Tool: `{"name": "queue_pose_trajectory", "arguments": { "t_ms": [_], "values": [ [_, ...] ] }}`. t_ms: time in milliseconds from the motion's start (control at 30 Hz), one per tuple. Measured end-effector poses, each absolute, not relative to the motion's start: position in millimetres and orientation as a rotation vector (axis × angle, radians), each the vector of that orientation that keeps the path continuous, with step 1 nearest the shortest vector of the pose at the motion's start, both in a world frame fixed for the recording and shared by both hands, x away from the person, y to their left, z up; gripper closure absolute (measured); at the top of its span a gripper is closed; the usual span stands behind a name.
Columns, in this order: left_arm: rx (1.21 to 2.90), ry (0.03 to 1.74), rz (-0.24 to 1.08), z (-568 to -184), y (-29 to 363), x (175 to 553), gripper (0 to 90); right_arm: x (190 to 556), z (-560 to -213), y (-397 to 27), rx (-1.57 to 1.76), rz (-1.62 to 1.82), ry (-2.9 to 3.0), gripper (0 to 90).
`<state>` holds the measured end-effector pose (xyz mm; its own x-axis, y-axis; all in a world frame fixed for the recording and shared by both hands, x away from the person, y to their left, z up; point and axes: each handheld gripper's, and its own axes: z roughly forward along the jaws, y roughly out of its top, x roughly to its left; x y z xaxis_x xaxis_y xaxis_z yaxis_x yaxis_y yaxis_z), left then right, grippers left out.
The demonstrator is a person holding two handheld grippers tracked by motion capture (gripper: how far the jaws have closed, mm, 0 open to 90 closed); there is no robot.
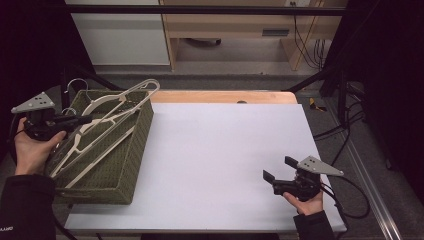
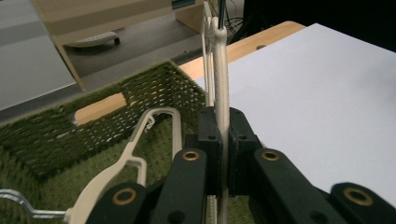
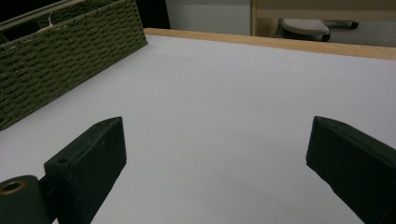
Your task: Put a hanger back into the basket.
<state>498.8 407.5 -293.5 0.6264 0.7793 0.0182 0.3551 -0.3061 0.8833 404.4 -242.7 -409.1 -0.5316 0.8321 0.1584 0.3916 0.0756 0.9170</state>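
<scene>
The left tool (image 2: 223, 154) clenched a cream hanger (image 2: 220, 74) above the green woven basket (image 1: 135, 150), while the right tool (image 1: 276, 171) rested released over the counter (image 1: 220, 150).

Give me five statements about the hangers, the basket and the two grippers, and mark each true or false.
1. The left gripper is shut on a white hanger. True.
2. The right gripper holds a hanger. False: its jaws stand open and hold nothing, above the white table.
3. The green woven basket stands at the table's left side. True.
4. The basket holds only one hanger. False: several white hangers lie in it.
5. The right gripper touches the basket. False: it is well apart from it, near the table's right edge.
</scene>
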Motion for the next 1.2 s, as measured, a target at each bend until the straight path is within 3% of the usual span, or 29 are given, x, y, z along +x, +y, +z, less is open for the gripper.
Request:
{"name": "queue_pose_trajectory", "arguments": {
  "t_ms": [533, 900, 1200],
  "values": [
    [1.931, 1.082, 0.548, -329.3, 442.4, 503.8, 86.0, 404.6, -410.4, -242.6, 1.205, 1.449, 1.956, 5.6],
    [1.935, 1.176, 0.412, -358.5, 423.5, 508.3, 85.5, 404.7, -410.8, -242.0, 1.207, 1.450, 1.958, 5.5],
    [1.835, 1.376, 0.465, -373.0, 429.1, 510.8, 81.1, 404.3, -410.6, -242.3, 1.207, 1.449, 1.954, 5.5]
  ]
}}
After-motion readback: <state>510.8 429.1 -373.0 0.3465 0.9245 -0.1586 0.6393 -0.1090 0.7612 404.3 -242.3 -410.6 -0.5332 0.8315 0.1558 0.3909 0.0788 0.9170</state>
